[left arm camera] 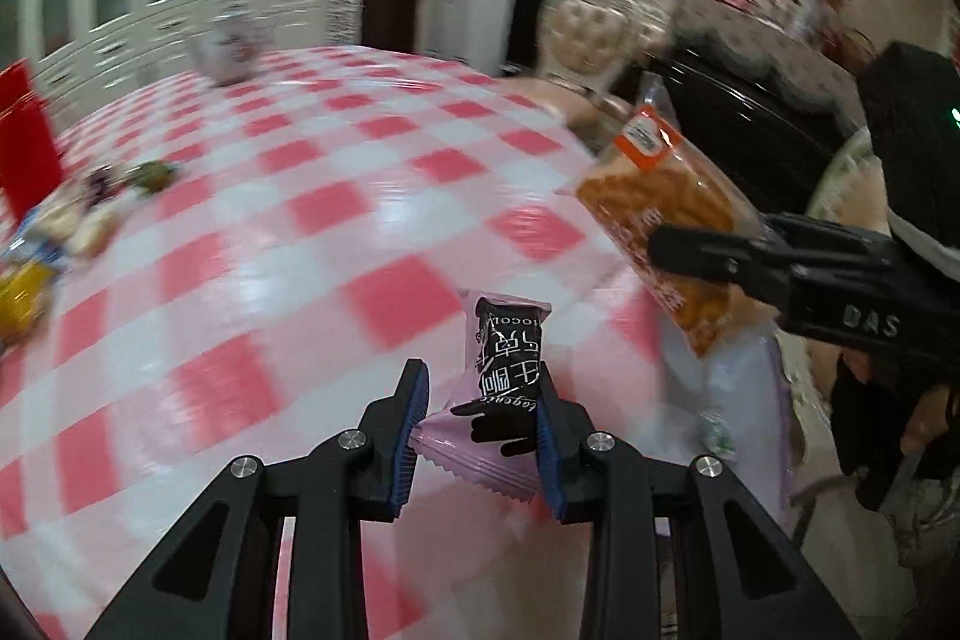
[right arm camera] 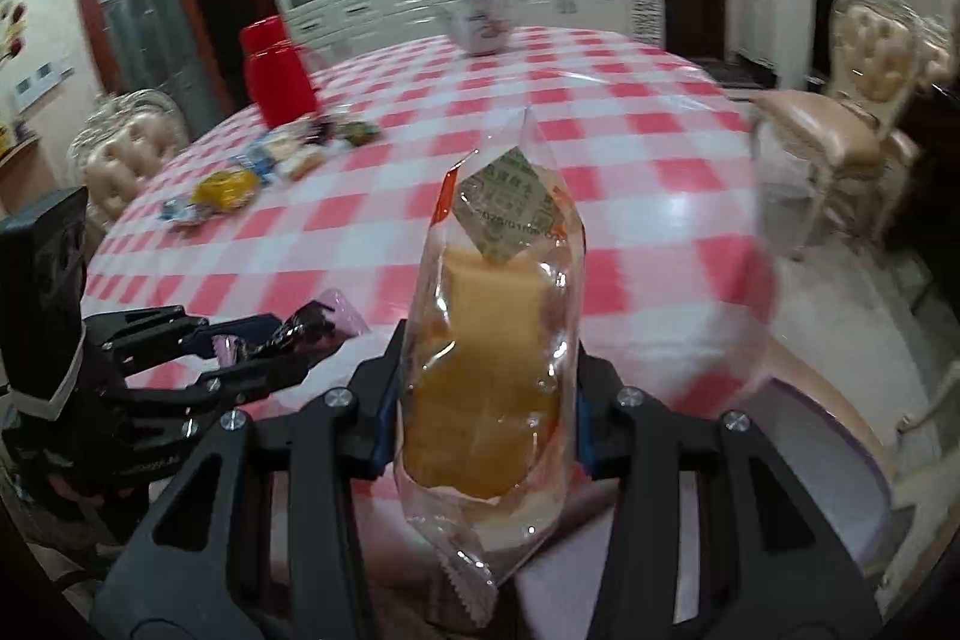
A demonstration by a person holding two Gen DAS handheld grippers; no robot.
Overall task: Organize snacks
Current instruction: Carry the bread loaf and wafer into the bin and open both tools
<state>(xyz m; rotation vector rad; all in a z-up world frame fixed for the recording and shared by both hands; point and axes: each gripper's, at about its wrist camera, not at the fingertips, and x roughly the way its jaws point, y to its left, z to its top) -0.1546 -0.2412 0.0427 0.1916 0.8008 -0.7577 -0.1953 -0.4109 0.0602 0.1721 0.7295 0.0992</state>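
Pink packet, crinkly foil with dark label, being pinched upright between left gripper pads, above table. Clear bag of golden cake being clamped by right gripper, jaws narrowed. Glossy pink-white checked cloth being shown beneath; snack pile lying far left.

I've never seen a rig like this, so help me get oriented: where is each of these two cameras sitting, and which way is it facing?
Left wrist: sits on the left gripper, facing across the checkered table; its jaws clamp a pink chocolate packet; right gripper shows at right.
Right wrist: sits on the right gripper, facing the same table; its jaws clamp a clear-wrapped cake; left gripper shows at left.
Shared: table, both packets, snack pile, red container.
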